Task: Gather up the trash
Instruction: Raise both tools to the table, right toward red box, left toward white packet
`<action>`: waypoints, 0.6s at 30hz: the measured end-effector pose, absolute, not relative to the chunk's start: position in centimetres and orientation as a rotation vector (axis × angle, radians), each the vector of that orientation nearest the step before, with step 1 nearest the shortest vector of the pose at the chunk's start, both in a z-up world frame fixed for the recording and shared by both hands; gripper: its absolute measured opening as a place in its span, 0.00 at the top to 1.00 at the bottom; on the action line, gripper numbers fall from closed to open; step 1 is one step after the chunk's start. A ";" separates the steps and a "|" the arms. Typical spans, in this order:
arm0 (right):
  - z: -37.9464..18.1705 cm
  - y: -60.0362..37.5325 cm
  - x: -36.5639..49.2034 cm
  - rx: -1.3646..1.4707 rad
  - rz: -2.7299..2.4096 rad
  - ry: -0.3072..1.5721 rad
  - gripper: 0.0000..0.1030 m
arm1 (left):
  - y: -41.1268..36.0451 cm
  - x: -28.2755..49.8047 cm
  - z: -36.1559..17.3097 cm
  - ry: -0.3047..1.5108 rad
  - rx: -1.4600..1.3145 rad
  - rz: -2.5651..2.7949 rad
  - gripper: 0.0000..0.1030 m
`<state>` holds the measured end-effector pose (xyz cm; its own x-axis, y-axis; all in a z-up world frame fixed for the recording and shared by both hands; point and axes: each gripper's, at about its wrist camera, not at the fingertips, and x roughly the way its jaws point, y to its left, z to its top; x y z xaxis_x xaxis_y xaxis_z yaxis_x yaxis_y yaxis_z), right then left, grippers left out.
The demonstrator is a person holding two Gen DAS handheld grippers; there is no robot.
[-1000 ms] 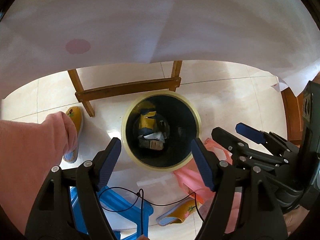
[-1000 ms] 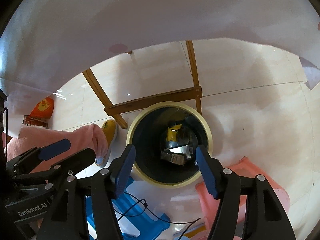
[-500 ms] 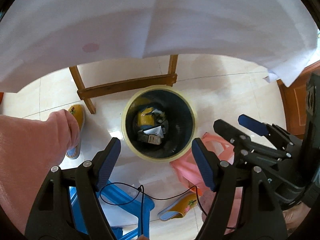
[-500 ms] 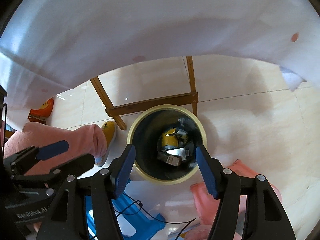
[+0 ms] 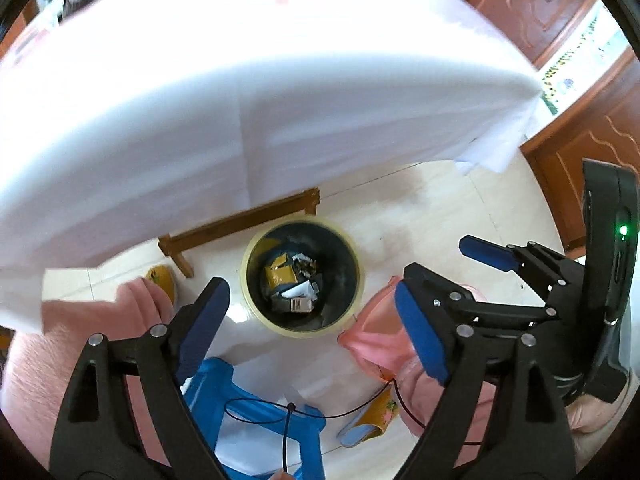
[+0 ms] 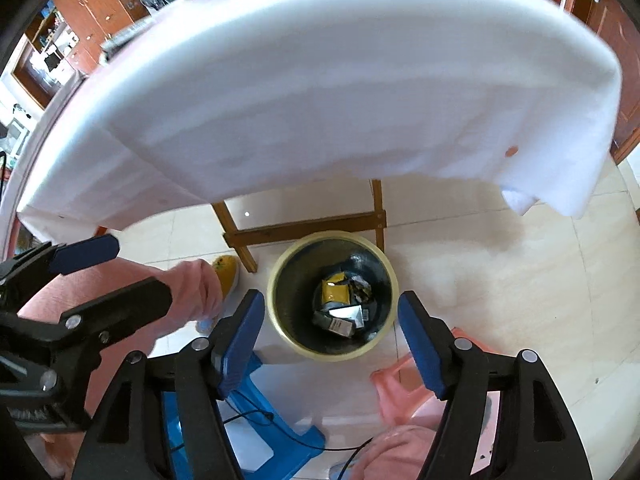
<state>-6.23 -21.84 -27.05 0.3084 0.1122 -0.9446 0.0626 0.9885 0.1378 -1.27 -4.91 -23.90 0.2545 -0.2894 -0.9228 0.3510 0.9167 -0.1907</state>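
While both jaws open empty | trash bin (image 5: pixel 301 326) rim just clear of tablecloth (image 5: pixel 240 100) edge

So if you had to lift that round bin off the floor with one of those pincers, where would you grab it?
Probably by the rim of the bin, coming straight down from above. It stands upright with its mouth open to the top, and the pale rim is a thin edge that one finger could slip inside and one outside. The near side is free; a wooden table leg crowds the far side.
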 end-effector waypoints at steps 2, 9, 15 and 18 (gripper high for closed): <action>-25.2 -21.4 -6.5 0.147 0.040 1.237 0.31 | -4.6 -1.1 -22.5 1.223 0.059 -0.446 0.19; -19.1 -20.6 -6.3 0.170 0.023 1.161 0.20 | -2.2 0.5 -16.1 1.129 0.064 -0.450 0.19; -13.8 -19.9 -4.0 0.183 0.012 1.095 0.19 | -0.8 2.8 -9.4 1.002 0.136 -0.487 0.19; -11.0 -19.5 -2.0 0.214 -0.003 1.069 0.18 | 0.4 4.9 -6.4 0.962 0.161 -0.508 0.19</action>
<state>-1.99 -19.49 -11.02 0.4834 0.1005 -0.8696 0.1061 0.9793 0.1721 4.91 0.36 -6.39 0.4655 -0.3418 -0.8164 0.4818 0.8716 -0.0903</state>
